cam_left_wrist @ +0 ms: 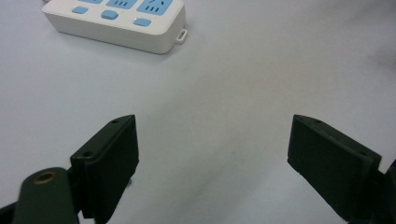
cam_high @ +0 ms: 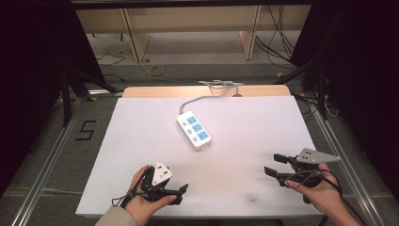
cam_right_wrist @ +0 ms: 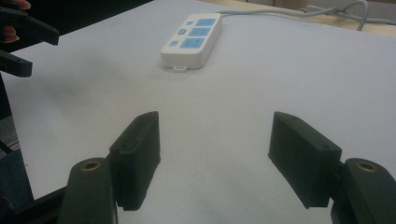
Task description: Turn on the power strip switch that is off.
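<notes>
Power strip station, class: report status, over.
Left claw open, empty. Right claw open, empty. Power strip flat mid-table, untouched. Nothing between.

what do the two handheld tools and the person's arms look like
Both are black two-jaw tools. The left tool carries a white three-cornered plate with dark dots; the right tool carries a grey one. Their jaws end in flat rectangular black pads fixed with small screws. A thin dark cable trails from each. A beige sleeve covers the left forearm.

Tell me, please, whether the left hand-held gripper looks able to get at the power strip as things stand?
Probably yes: the left hand-held gripper is open, and bare white table lies between it and the power strip.
</notes>
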### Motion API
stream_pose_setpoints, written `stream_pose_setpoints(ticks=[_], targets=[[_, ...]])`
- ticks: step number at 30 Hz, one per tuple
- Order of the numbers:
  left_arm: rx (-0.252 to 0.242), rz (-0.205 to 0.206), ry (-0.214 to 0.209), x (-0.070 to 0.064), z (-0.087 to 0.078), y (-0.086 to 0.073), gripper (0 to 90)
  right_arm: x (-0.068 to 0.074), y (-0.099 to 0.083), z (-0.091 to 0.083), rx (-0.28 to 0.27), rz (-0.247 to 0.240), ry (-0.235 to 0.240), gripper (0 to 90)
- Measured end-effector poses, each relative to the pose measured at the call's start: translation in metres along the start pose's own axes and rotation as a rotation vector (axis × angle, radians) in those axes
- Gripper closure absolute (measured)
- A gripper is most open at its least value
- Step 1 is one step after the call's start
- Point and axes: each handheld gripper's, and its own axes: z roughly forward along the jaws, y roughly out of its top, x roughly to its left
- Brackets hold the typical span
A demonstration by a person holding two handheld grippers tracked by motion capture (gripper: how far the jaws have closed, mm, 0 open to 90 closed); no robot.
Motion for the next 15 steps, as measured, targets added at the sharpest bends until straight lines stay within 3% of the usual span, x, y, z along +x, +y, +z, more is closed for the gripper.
stream_pose_setpoints(ticks=[7,11,12,13,14,15], targets=[[0.003,-0.008,0.035,0.006,0.000,0.005,20.6,0.003,0.000,0.000,0.003,-0.001,-0.002,34.2],[0.010,-0.027,0.085,0.011,0.005,0.016,34.8,0.003,0.000,0.002,0.010,-0.005,0.000,34.2],[0.006,-0.030,0.100,0.013,0.007,0.019,34.8,0.003,0.000,0.002,0.010,-0.005,0.000,34.2],[0.003,-0.033,0.113,0.014,0.009,0.022,44.2,0.003,0.000,0.003,0.011,-0.006,0.002,34.2],[0.003,-0.036,0.120,0.015,0.011,0.025,44.2,0.003,0.000,0.003,0.011,-0.006,0.002,34.2],[0.004,-0.041,0.126,0.017,0.013,0.027,57.1,0.003,0.000,0.003,0.012,-0.006,0.001,34.2]])
